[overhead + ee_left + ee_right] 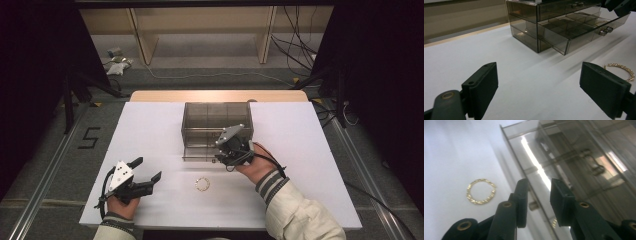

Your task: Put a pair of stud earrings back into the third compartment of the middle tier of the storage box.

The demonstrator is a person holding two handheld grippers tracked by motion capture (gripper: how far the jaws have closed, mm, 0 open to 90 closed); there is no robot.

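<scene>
On the white table [150,125] in the high view, a smoky clear drawer box [217,117] stands at mid-table with its lower drawer [200,150] pulled out toward the person. The right gripper [222,156] sits at the drawer's front right end, held in the right hand [257,165]. A gold bracelet [202,184] lies flat on the table just in front of the drawer, apart from both grippers. The left gripper [148,171] rests near the table's front left, jaws spread wide with nothing in them, well apart from the box.

In the left gripper view, the two black jaws stand far apart over bare table; the bracelet [621,71] lies just past the right one, and the open drawer [579,32] shows its dividers.

In the right gripper view, the right gripper [539,202] has its jaws a narrow gap apart astride the drawer's front edge [536,170], with the small knob [533,205] between them; the pads do not press on it. The bracelet [481,191] lies to their left.
</scene>
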